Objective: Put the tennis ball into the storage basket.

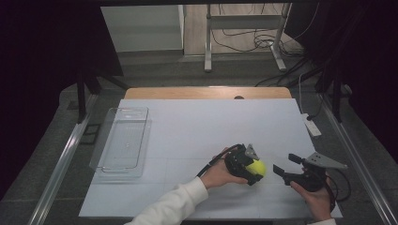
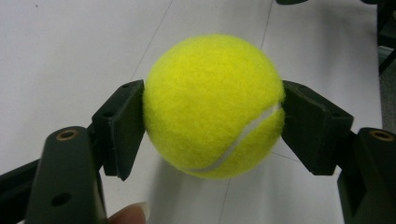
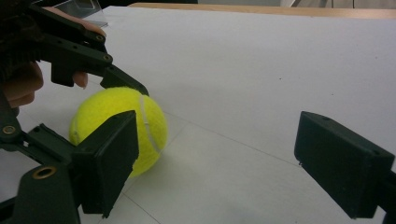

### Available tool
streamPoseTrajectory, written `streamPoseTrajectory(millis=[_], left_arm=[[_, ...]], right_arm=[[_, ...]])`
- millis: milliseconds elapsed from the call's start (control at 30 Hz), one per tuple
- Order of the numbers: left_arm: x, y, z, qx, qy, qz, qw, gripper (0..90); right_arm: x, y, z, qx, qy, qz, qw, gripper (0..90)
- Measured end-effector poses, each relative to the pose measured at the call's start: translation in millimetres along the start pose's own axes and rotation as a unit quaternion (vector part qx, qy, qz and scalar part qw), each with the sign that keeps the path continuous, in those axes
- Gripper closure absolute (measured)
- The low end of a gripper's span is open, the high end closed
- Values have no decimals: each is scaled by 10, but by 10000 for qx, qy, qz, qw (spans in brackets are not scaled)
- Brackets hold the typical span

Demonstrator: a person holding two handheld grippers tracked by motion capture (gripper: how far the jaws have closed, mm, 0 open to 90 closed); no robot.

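Lower centre of the high view: 1 tennis ball (image 1: pixel 256 167) clenched in left gripper (image 1: pixel 251 169); right gripper (image 1: pixel 285 165) released (idle); tray (image 1: pixel 120 139) transfer remains, presumably.

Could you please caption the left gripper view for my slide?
The left gripper clamps a yellow tennis ball just above the white table.

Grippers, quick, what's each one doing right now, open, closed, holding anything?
Left gripper: closed on the tennis ball, one pad on each side.
Right gripper: open, jaws wide apart, nothing between them, just beside the ball.
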State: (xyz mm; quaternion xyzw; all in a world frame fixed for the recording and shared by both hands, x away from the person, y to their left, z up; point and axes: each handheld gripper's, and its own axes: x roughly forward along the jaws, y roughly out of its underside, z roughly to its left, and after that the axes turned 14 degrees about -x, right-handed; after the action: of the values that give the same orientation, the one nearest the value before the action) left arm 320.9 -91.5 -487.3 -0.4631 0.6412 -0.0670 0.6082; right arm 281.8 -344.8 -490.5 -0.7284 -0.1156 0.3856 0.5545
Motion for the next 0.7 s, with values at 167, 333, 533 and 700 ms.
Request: streamPoseTrajectory(millis=[167,333,533,700], left_arm=[[-72,-2,2,26,34,-116,9999,275],[-128,-3,11,26,38,-189,9998,274],[-250,7,30,2,77,-382,9992,274],[-383,15,65,-69,103,-589,9982,274]], right_arm=[[-4,2,-4,11,10,-9,10000,140],[-1,1,-3,9,20,2,10000,140],[-4,2,-3,20,23,-1,10000,140],[-2,3,-5,31,23,1,10000,140]])
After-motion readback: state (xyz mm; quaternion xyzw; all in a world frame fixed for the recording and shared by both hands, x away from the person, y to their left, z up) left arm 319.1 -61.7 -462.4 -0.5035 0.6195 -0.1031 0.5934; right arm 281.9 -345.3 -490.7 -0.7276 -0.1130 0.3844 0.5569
